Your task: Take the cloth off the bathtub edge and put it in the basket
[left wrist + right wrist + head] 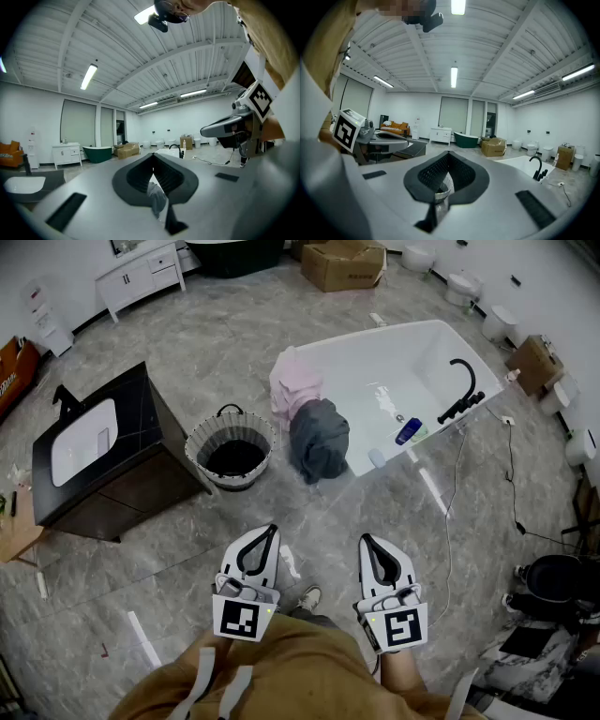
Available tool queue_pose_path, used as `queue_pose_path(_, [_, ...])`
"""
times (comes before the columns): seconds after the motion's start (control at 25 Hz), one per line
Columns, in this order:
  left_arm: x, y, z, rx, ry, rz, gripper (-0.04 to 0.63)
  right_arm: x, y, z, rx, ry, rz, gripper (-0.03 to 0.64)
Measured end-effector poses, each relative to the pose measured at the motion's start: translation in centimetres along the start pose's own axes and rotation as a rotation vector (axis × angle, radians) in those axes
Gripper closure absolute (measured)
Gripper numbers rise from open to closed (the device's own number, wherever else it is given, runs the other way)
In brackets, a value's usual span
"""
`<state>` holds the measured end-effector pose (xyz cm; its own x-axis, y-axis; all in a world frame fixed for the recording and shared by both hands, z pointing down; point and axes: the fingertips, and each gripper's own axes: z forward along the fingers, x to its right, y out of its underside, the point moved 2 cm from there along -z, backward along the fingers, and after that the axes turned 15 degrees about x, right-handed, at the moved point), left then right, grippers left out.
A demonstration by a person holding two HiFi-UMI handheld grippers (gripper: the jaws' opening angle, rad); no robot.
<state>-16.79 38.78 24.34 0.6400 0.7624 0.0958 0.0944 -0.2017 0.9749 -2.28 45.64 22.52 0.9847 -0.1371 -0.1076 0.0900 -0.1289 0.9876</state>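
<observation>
Left gripper [272, 529] and right gripper [366, 540], held level and close to the person's body, each with its jaws closed together and nothing between them. The grey cloth [320, 439] hangs over the near left corner of the bathtub [375, 334], touching the pink cloth [295, 382] draped on the same end edge. The basket [197, 442] stands on the floor just beside that end.

Bare marble floor [319, 507] lies open up to the bathtub [394, 331]; the basket [230, 480], open-topped, stands hemmed between the tub's corner at right and a dark vanity [141, 409] at left.
</observation>
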Motion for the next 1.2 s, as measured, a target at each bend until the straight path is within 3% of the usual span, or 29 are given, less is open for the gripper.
queue_pose_path(0.2, [0.9, -0.7, 0.0, 0.01, 0.003, 0.017, 0.589, 0.1, -0.1, -0.9, -0.077, 0.004, 0.017, 0.612])
queue_pose_path(0.6, [3.9, -0.5, 0.7, -0.015, -0.047, 0.03, 0.589, 3.5, -0.6, -2.1, 0.066, -0.028, 0.061, 0.612])
queue_pose_path(0.76, [4.8, -0.2, 1.3, -0.024, -0.077, 0.057, 0.589, 4.8, 0.2, -2.7, 0.038, -0.041, 0.033, 0.612])
queue_pose_path(1.08, [5.2, 0.0, 2.1, -0.037, -0.11, 0.073, 0.589, 6.1, 1.4, -3.2, -0.008, -0.046, 0.076, 0.612])
queue_pose_path(1.2, [4.6, 0.7, 2.9, -0.042, -0.117, 0.069, 0.589, 6.8, 1.3, -2.3, 0.026, -0.049, 0.08, 0.612])
